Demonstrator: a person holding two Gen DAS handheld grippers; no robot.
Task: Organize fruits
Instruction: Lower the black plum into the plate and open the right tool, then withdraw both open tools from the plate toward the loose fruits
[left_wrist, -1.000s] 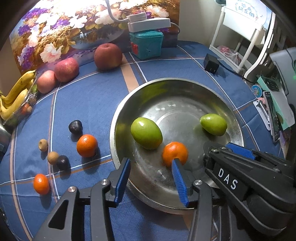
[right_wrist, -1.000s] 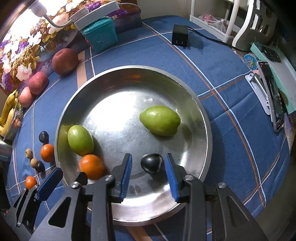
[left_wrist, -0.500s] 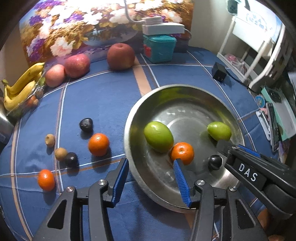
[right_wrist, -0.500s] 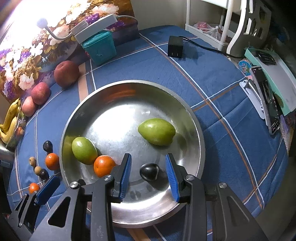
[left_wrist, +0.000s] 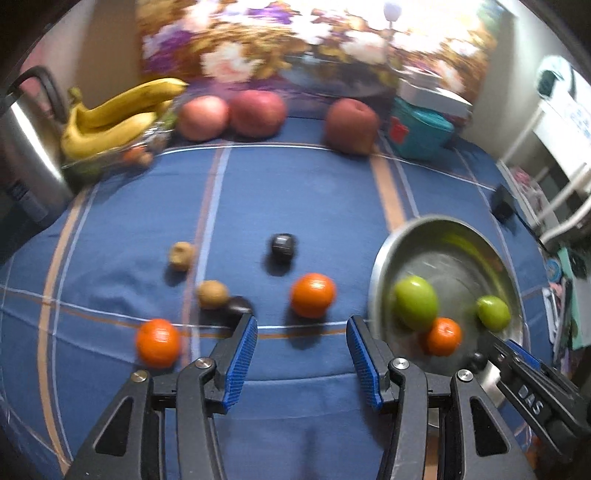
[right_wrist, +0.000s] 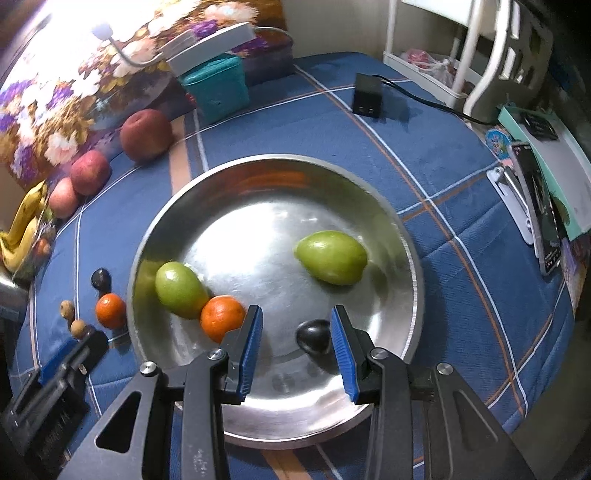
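- The left gripper (left_wrist: 301, 334) hangs over the blue cloth (left_wrist: 295, 206), its blue pads apart with nothing between them.
- Just ahead of it lies an orange (left_wrist: 313, 294); a second orange (left_wrist: 158, 342) sits to the left of its left finger.
- A dark plum (left_wrist: 239, 305) peeks out right at the tip of that left finger, touching a brown kiwi (left_wrist: 212, 293). Another kiwi (left_wrist: 181, 255) and another plum (left_wrist: 283, 246) lie farther out.
- The steel bowl (right_wrist: 413, 280) sits to the right of the left gripper. It holds two green mangoes (right_wrist: 332, 256) (right_wrist: 181, 284), one orange (right_wrist: 222, 318) touching the left mango, and a dark plum (right_wrist: 314, 335).
- The right gripper (right_wrist: 295, 328) hovers over the bowl's near side. Its pads stand apart; the plum lies between them, close to the right pad, and seems to rest on the bowl floor. Whether that pad touches it I cannot tell.
- At the far edge of the cloth three apples (left_wrist: 352, 125) (left_wrist: 258, 112) (left_wrist: 202, 117) sit in a row, with bananas (left_wrist: 118, 118) at the far left and a teal box (right_wrist: 216, 86) beside the right-hand apple.
- A black adapter (right_wrist: 366, 95) lies beyond the bowl.
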